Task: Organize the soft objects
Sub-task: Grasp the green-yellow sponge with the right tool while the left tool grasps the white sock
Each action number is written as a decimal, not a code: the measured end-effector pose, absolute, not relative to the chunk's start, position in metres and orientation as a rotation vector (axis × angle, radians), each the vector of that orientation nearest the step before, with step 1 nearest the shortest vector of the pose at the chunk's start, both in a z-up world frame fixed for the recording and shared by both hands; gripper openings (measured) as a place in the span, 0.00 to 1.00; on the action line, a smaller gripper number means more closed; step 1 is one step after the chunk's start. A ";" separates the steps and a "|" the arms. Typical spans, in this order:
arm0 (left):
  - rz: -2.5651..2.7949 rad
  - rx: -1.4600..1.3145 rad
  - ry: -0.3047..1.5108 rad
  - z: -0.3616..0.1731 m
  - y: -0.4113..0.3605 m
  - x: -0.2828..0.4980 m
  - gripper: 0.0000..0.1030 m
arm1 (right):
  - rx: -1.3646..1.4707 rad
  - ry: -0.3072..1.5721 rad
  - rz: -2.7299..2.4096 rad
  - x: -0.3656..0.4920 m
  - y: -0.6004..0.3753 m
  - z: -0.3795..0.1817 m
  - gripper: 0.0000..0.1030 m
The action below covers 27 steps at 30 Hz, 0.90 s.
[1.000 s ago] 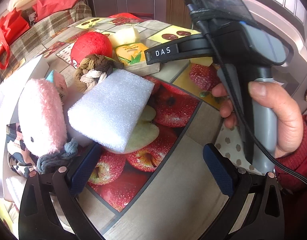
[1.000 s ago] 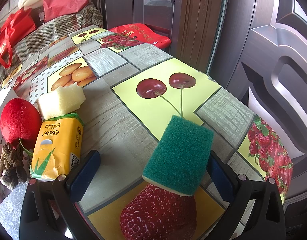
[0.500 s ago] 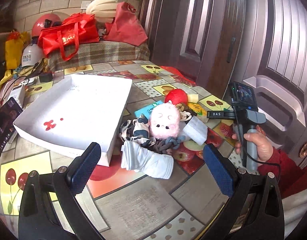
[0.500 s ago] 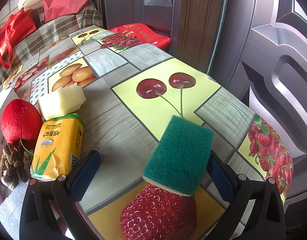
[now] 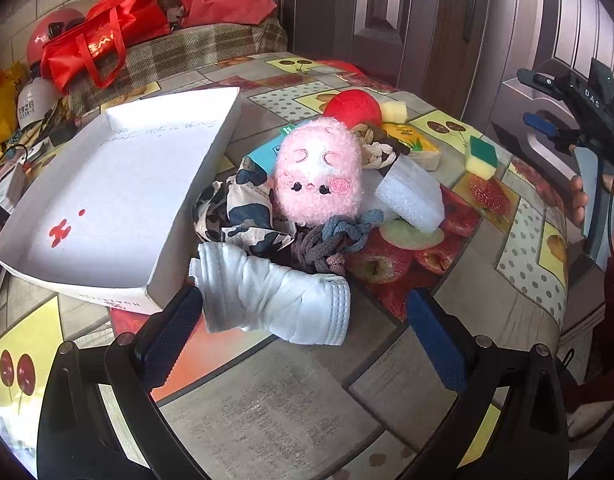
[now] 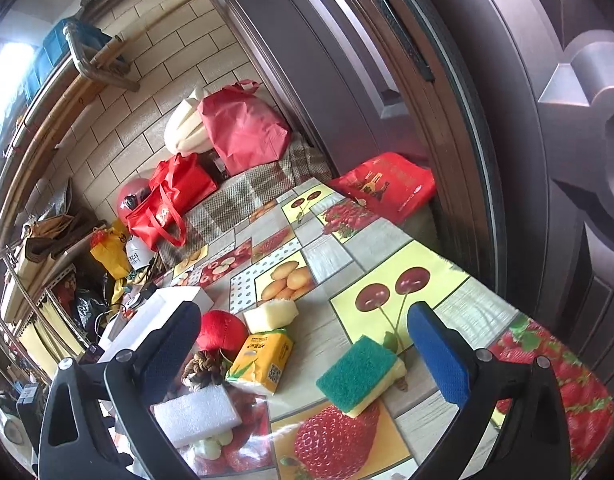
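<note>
grippers are hovering wide open and empty, left gripper [image 5: 303,320] nearing the white rolled cloth [image 5: 275,300], which is wanting a centred squeeze before lifting into the box [image 5: 119,200], right gripper [image 6: 303,344] above the sponge [image 6: 359,374].

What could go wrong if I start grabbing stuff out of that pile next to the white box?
The soft things overlap: the pink plush rests on the patterned cloth and grey rope, so lifting one may drag others. The white roll lies near the table's front. The white box looks light and could slide if bumped.
</note>
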<state>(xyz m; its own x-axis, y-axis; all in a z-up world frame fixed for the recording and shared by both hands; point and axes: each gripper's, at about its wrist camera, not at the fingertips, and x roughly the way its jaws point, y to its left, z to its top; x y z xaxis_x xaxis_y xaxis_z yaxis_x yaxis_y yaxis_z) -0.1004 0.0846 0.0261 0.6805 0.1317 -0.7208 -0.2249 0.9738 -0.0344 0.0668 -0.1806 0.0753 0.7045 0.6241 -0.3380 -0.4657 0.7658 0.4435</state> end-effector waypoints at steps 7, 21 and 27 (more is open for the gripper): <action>0.156 -0.095 0.854 0.015 0.078 -0.087 0.69 | 0.020 0.767 0.533 0.094 -0.142 0.045 1.00; 0.111 -0.181 0.762 0.027 0.086 -0.100 0.38 | -0.162 0.793 0.578 0.091 -0.114 0.019 0.49; 0.154 -0.139 0.636 0.043 0.082 -0.120 0.38 | -0.071 0.669 0.623 0.075 -0.120 0.040 0.48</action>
